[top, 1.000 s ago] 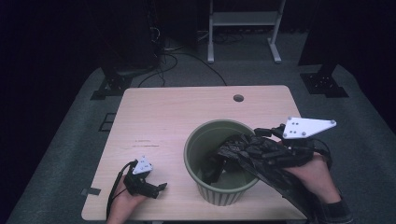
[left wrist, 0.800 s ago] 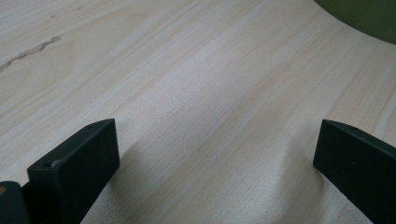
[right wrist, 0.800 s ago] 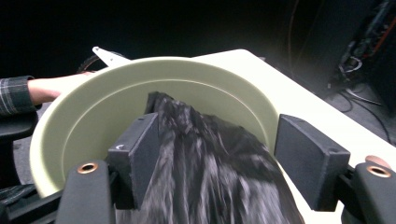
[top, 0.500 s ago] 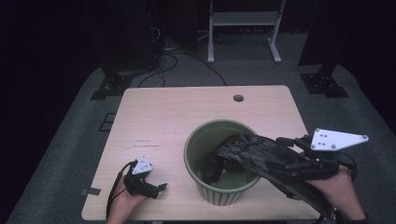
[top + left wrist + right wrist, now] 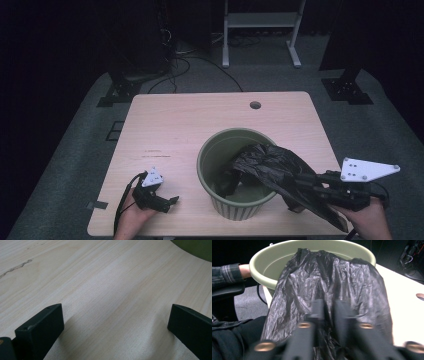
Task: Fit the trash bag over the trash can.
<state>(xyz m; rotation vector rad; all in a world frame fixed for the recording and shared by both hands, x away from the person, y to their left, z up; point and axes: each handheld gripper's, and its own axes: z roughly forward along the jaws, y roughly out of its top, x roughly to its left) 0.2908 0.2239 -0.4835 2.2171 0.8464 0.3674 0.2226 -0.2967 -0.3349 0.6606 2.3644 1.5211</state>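
Your high view is dim at the edges and lit only in the middle; the pale surface (image 5: pixel 200 125) glows under overhead light while the floor and the room behind sink into near black. Your left gripper view is bright and even; soft shadows lie beside the left tool (image 5: pixel 115 322), and its jaws blur slightly up close. Your right gripper view shows the right tool (image 5: pixel 328 315) smeared and out of focus; the black bag (image 5: pixel 332 282) glints with small highlights.

One bin (image 5: pixel 235 207), one bag (image 5: pixel 272 167), two tools
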